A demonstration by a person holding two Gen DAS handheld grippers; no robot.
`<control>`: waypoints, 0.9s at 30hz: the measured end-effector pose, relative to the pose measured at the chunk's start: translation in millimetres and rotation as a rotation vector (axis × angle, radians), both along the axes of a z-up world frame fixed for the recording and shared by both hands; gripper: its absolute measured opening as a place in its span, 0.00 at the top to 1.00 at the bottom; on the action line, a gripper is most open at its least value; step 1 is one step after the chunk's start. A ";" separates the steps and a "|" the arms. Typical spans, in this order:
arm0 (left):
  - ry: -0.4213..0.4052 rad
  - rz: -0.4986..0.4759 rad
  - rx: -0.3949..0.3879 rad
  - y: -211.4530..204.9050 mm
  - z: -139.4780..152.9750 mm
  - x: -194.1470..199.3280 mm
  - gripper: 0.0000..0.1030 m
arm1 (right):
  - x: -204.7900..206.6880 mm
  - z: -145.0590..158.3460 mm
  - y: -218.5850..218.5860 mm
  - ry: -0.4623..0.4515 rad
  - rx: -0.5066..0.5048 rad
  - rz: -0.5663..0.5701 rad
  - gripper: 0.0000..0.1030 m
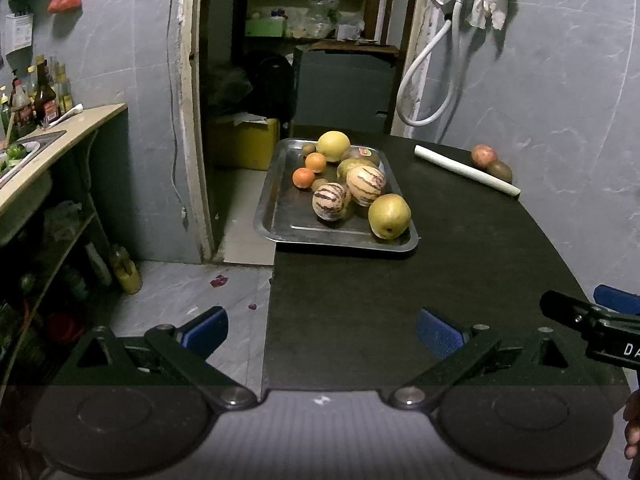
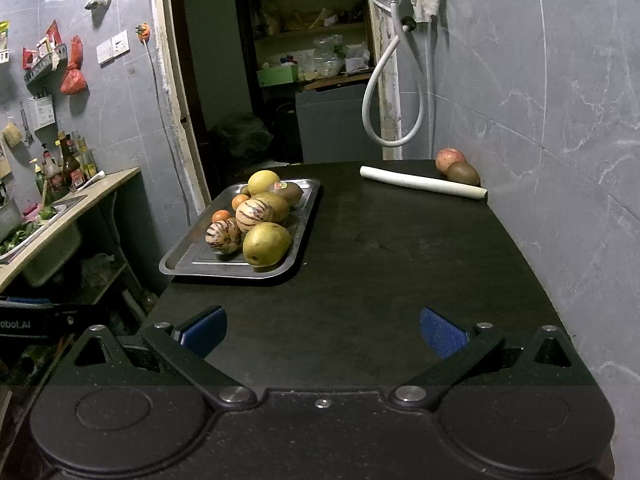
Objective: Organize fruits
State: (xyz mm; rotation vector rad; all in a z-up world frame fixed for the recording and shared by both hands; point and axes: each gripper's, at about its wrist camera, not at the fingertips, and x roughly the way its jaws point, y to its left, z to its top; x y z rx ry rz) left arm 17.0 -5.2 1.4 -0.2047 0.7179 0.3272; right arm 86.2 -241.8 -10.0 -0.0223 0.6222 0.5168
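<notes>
Right wrist view: apple [image 2: 449, 159] and kiwi [image 2: 463, 173] sit far ahead-right of the right gripper [image 2: 323, 332], touching, behind a white tube [image 2: 422, 182]. Round, firm, likely to roll, so pinch across the middle. Tray [image 2: 224, 270] of fruit lies ahead-left on the desk [image 2: 400, 260]. Both grippers wide open, empty; left gripper [image 1: 322, 330] too.

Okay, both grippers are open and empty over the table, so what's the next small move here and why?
Probably send the right gripper forward to the far right corner. The red apple and kiwi lie there behind the white roll, the only fruit outside the metal tray.
</notes>
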 end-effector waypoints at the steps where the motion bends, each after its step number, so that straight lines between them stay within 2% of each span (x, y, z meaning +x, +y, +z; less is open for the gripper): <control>1: 0.001 0.001 -0.001 -0.1 -0.2 0.0 0.01 | 0.3 -0.1 -0.2 0.001 0.000 0.001 0.00; 27: 0.007 0.009 -0.005 -1.5 -1.9 1.0 0.01 | 1.9 -1.1 -0.5 0.004 -0.002 0.002 0.00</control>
